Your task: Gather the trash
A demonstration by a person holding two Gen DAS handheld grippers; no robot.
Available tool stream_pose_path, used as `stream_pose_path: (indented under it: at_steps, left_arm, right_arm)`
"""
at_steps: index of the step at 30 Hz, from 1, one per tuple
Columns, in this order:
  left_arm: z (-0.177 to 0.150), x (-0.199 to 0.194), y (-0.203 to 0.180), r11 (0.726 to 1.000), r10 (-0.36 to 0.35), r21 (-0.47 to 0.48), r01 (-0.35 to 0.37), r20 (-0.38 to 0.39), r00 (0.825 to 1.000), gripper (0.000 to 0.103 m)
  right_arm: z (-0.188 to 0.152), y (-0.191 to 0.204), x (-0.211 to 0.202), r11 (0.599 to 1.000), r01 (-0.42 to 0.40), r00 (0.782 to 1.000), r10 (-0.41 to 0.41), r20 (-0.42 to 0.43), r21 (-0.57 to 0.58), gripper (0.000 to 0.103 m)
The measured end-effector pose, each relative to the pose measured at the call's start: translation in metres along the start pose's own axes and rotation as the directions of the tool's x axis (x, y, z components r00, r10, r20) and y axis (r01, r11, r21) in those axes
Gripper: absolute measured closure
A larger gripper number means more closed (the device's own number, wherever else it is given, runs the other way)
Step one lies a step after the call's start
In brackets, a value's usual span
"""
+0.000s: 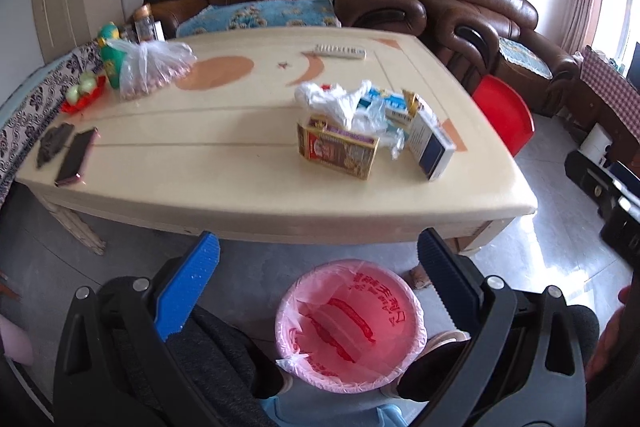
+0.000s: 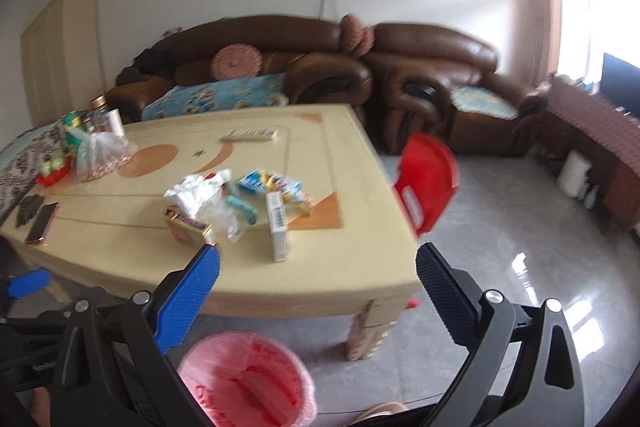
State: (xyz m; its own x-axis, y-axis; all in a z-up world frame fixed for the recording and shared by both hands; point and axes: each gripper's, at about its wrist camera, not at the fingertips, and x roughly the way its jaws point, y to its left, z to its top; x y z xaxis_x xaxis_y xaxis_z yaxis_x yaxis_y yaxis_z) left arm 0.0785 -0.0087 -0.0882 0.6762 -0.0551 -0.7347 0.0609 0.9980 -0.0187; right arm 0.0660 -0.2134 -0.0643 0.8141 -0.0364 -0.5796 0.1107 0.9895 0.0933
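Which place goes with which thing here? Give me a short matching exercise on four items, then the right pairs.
Things:
1. phone
2. remote control
3. pink-lined bin
4. red chair

Places:
A. on the floor in front of the table's near edge
B. far side of the table top, towards the sofa
C. beside the table's right end
D. near left corner of the table top

Pairs: 1-D, 2-B, 3-A, 4-C
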Motion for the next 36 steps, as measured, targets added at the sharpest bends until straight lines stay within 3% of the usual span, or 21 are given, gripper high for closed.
stream_pose_path:
  at_steps: [4, 8, 12, 16, 18, 20, 22, 24, 25, 26, 29, 31, 33, 36]
  left_arm:
    - [-0.002, 0.027, 0.002, 1.0, -0.01, -0.018, 0.01, -0.04, 0.999, 0.006]
    - [-0.001, 0.047, -0.002, 1.0, 0.003, 0.025, -0.003, -0.011, 1.0, 0.006]
    - [0.007, 0.067, -0.002, 0.997, 0.033, 0.073, -0.034, 0.016, 0.999, 0.006]
    - [0.017, 0.084, -0.001, 0.983, -0.014, 0.186, 0.006, 0.04, 0.999, 0.006]
    - [0.024, 0.088, -0.002, 0.955, -0.053, 0.295, 0.034, 0.055, 0.997, 0.006]
    - [0.03, 0.088, -0.009, 0.899, -0.081, 0.437, 0.035, 0.086, 0.993, 0.006]
    - [0.03, 0.087, -0.019, 0.796, -0.142, 0.602, 0.064, 0.083, 0.986, 0.006]
    - [0.027, 0.088, -0.027, 0.706, -0.184, 0.703, 0.082, 0.07, 0.98, 0.006]
    - [0.024, 0.089, -0.031, 0.67, -0.198, 0.737, 0.086, 0.067, 0.978, 0.006]
    - [0.02, 0.089, -0.036, 0.611, -0.223, 0.786, 0.089, 0.063, 0.973, 0.006]
    - [0.012, 0.09, -0.043, 0.475, -0.306, 0.869, 0.138, 0.016, 0.952, 0.006]
    - [0.008, 0.094, -0.047, 0.404, -0.325, 0.901, 0.159, -0.021, 0.946, 0.006]
    - [0.008, 0.101, -0.051, 0.363, -0.321, 0.918, 0.163, -0.041, 0.946, 0.006]
    - [0.016, 0.106, -0.054, 0.314, -0.347, 0.927, 0.206, -0.09, 0.934, 0.006]
  right_arm:
    - [-0.004, -0.008, 0.029, 0.999, -0.04, 0.999, 0.041, -0.014, 0.027, 0.007]
    - [-0.008, -0.005, 0.051, 0.999, -0.04, 0.999, 0.04, 0.036, 0.002, 0.007]
    - [-0.008, 0.003, 0.076, 0.995, -0.035, 0.999, 0.035, 0.0, -0.089, 0.007]
    - [-0.007, 0.012, 0.093, 0.98, -0.057, 0.998, 0.056, -0.013, -0.19, 0.007]
    - [-0.003, 0.016, 0.103, 0.973, -0.074, 0.997, 0.069, -0.029, -0.219, 0.007]
    - [0.001, 0.018, 0.111, 0.969, -0.096, 0.995, 0.088, -0.046, -0.227, 0.007]
    - [0.006, 0.021, 0.12, 0.964, -0.116, 0.993, 0.104, -0.063, -0.24, 0.007]
    - [0.008, 0.025, 0.129, 0.959, -0.145, 0.988, 0.128, -0.083, -0.245, 0.007]
    - [0.008, 0.026, 0.132, 0.959, -0.155, 0.987, 0.139, -0.082, -0.237, 0.007]
    - [0.008, 0.026, 0.135, 0.959, -0.17, 0.984, 0.155, -0.084, -0.225, 0.007]
    - [0.006, 0.025, 0.146, 0.962, -0.171, 0.984, 0.155, -0.089, -0.213, 0.01]
    - [0.004, 0.024, 0.154, 0.961, -0.168, 0.984, 0.149, -0.099, -0.218, 0.014]
    - [0.003, 0.023, 0.159, 0.961, -0.179, 0.981, 0.159, -0.108, -0.212, 0.014]
    - [0.001, 0.022, 0.168, 0.958, -0.198, 0.977, 0.176, -0.122, -0.208, 0.014]
